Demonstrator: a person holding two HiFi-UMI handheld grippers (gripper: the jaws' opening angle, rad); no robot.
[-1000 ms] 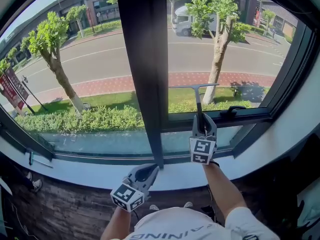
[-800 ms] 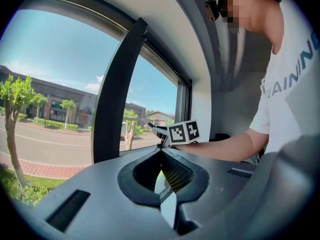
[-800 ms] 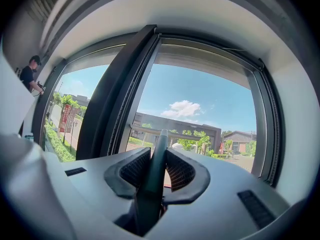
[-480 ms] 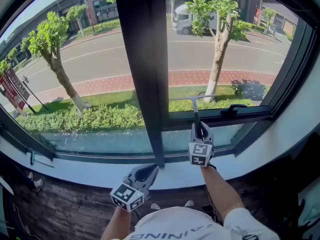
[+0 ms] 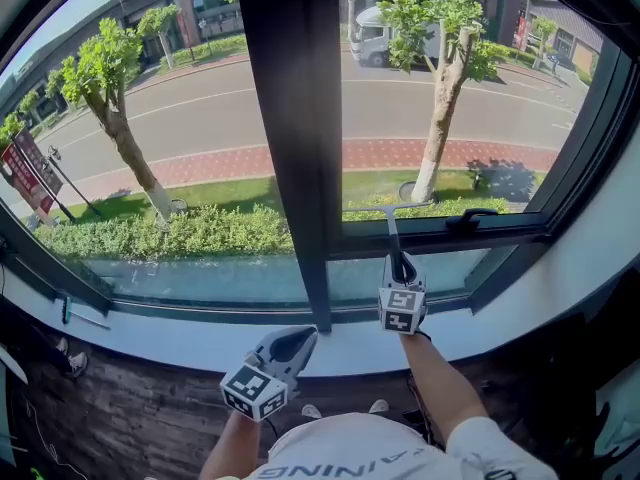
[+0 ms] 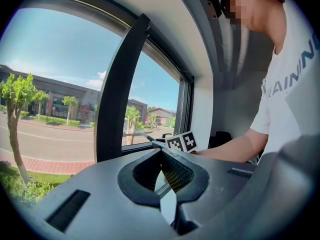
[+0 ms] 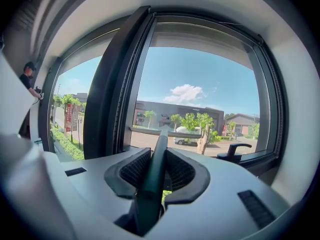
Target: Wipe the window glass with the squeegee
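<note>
The right hand-held gripper (image 5: 400,266) was clamped on the dark handle of the squeegee (image 5: 392,230), the shaft running straight up between its two ribbed pads. The blade lay crosswise low on the window glass (image 5: 450,98), just right of the dark mullion (image 5: 295,118) and close above the bottom rail. The left hand-held gripper (image 5: 290,346) hung below the foot of the mullion, over the sill, its jaws drawn together at the tips with nothing between them.

The stroke looked nearly spent, so the likeliest trouble was the blade running onto the rail and jarring to a stop, leaving a line of water or dirt along the bottom edge. Whether the glass was wet could not be told.

The grip was a second worry. The handle was slim and smooth and was held well below the blade, so any sideways drag could twist it between the pads and tip one end of the blade off the glass — that would leave streaks.

A black window latch (image 5: 470,215) stood on the rail further right of the mullion — a pass in that direction could catch on it. A pass the other way would knock the blade end against the mullion itself.
</note>
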